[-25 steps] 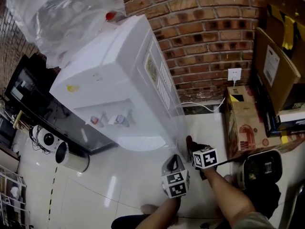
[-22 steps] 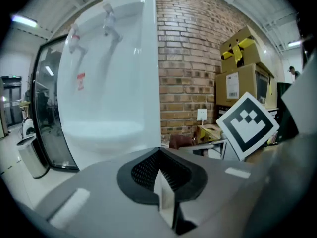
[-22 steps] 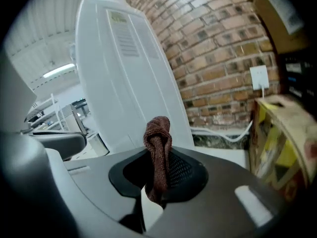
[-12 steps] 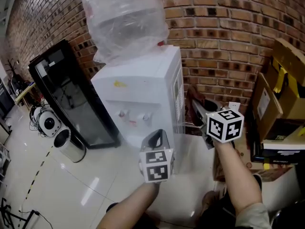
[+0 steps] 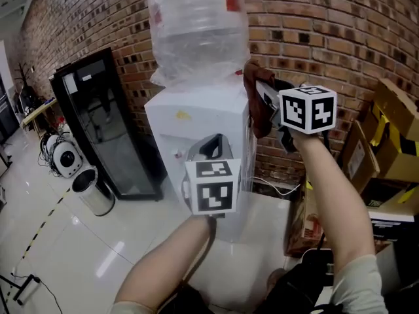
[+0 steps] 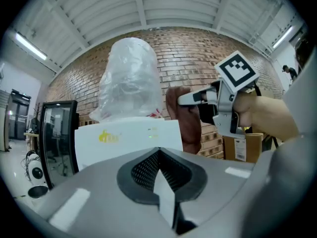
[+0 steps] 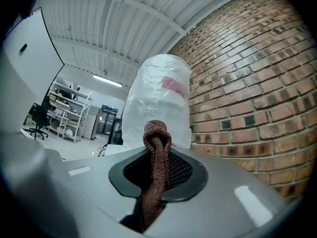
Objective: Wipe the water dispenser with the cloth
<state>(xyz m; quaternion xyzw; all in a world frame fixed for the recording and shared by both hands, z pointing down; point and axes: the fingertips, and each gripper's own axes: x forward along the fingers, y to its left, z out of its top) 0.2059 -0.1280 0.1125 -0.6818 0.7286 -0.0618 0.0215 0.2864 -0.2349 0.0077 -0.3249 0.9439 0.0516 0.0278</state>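
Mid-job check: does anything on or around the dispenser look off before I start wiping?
The bottle on the water dispenser is shrouded in a loose, crinkled clear plastic bag that drapes onto the top, where the cloth may snag it. No spill or damage shows.

A glossy pale tiled floor (image 5: 98, 254) carries everything here. The white water dispenser (image 5: 177, 133) stands on it near the middle, against the brick wall. At nine o'clock from the dispenser stands a tall black glass-door cabinet (image 5: 105, 129). At eight o'clock, just in front of the cabinet, a cylindrical metal bin (image 5: 91, 191) sits, with a round white appliance (image 5: 65, 159) beside it. A yellow-and-black striped line (image 5: 39, 231) crosses the tiles at seven o'clock. At three to four o'clock, cardboard boxes (image 5: 389, 142) are stacked, and a white cord (image 5: 278, 190) trails along the wall's foot.
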